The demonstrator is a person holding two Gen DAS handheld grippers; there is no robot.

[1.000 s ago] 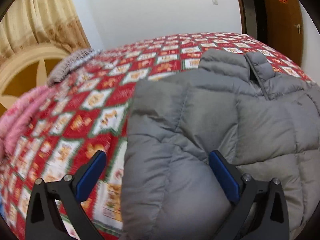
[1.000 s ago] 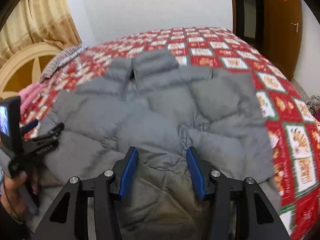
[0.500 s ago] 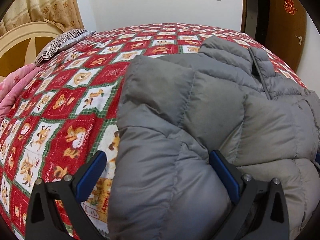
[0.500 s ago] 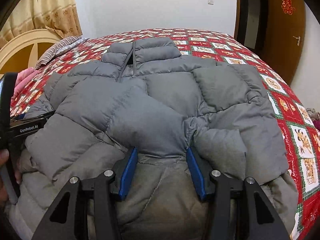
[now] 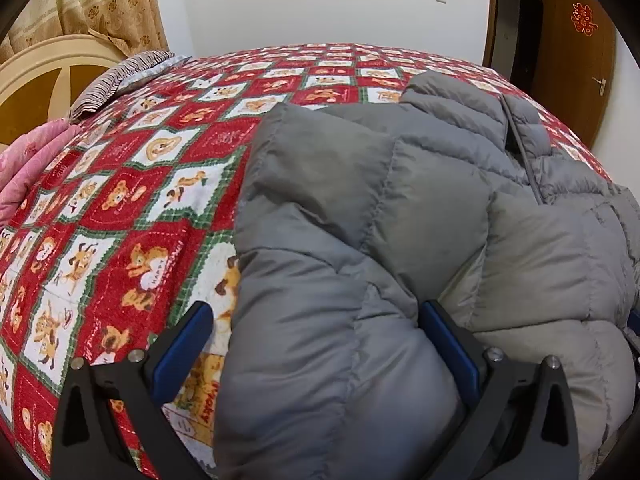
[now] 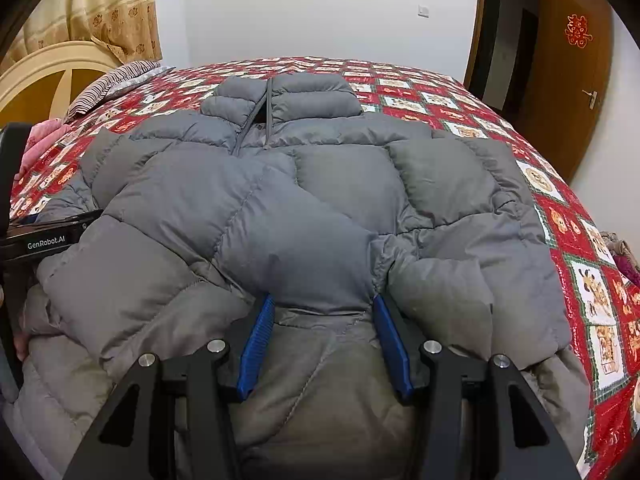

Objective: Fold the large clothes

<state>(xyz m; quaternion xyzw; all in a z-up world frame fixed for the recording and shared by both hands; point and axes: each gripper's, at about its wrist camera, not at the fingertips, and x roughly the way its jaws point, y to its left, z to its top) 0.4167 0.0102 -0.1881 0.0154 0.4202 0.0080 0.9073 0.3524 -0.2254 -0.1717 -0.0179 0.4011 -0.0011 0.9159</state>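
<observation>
— Jacket first: where does it lie?

— The grey puffer jacket (image 6: 320, 200) is spread front-up on the bed's red patterned quilt (image 6: 580, 280), collar at the far end, hem at the near edge. Both sleeves are folded in across the chest.

— Right gripper?

— The right gripper (image 6: 324, 336) sits low at the near hem. Its blue fingers (image 6: 258, 344) stand partly apart with a ridge of jacket fabric between them, and both pads touch the fabric.

— And the left?

— The left gripper (image 5: 316, 356) is spread wide over the jacket's left edge. Its right finger presses into the padding; its left finger hangs over the quilt, clear of the cloth.

— Anything else?

— A striped pillow (image 5: 120, 80) at the far left, pink bedding (image 5: 28, 168) nearer, and a brown door (image 6: 568, 92) on the right.
</observation>
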